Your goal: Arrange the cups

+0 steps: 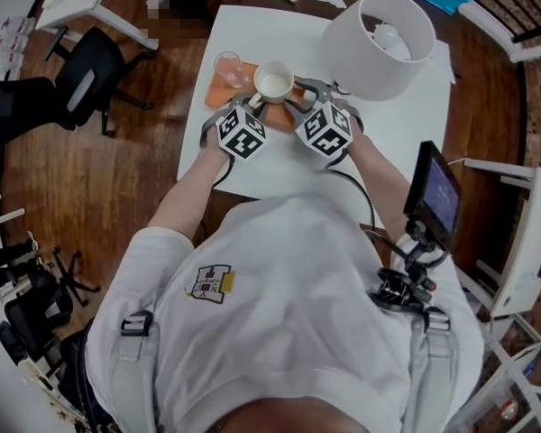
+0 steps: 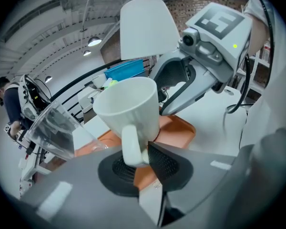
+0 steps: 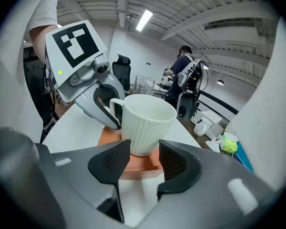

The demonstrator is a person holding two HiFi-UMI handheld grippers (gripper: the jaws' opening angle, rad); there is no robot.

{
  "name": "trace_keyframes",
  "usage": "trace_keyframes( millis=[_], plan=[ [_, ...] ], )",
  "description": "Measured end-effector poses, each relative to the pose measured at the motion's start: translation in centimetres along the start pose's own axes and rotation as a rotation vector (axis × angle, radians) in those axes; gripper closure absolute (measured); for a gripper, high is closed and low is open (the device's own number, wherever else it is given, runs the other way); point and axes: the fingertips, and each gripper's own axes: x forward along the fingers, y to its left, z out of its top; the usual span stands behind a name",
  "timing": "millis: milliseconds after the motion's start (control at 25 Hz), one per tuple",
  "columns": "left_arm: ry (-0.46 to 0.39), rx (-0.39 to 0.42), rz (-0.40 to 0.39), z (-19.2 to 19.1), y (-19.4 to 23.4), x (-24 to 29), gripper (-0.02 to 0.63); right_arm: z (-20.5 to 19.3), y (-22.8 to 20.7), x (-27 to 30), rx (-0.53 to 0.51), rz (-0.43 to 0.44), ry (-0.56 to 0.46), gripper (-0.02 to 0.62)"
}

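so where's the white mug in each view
Head view: white mug at upper middle, left of the white lampshade.
Left gripper view: centre, with its handle toward the camera, clamped by the left gripper.
Right gripper view: centre, just beyond the open jaws of the right gripper, handle at its left.
Shared landmark: the orange tray under it.

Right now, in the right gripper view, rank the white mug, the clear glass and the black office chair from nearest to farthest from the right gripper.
1. The white ribbed mug: just ahead of the right gripper, centred on the gap of its open jaws.
2. The clear glass: behind the mug, showing above its rim.
3. The black office chair: far back, left of the glass.
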Motion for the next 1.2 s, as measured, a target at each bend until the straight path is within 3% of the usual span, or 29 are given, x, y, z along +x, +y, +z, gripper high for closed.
trace_keyframes(
  millis=[360,560,800,1000,1200],
  plan=[
    [0.001,0.008,0.000,0.1,0.2,0.1,0.548,0.1,-0.1,0.1,0.001,-0.005,-0.004,0.409],
    [-0.050,-0.002,0.014,-0.2,-0.2,-0.2,0.541,-0.2,0.1,-0.2,0.027,-0.005,-0.012,0.416],
    [-0.149,-0.078,0.025,-1.1,-0.6,-1.5,0.513,-1.2,-0.3,-2.5,0.139,-0.052,-0.059,0.448],
    [-0.239,-0.193,0.080,-1.9,0.1,-2.6,0.512,-3.3,0.8,-4.1,0.236,-0.073,-0.066,0.461],
    [-0.234,-0.230,0.101,-4.4,-1.4,-3.8,0.512,-5.8,2.5,-6.0,0.313,-0.101,-0.060,0.472]
  ],
)
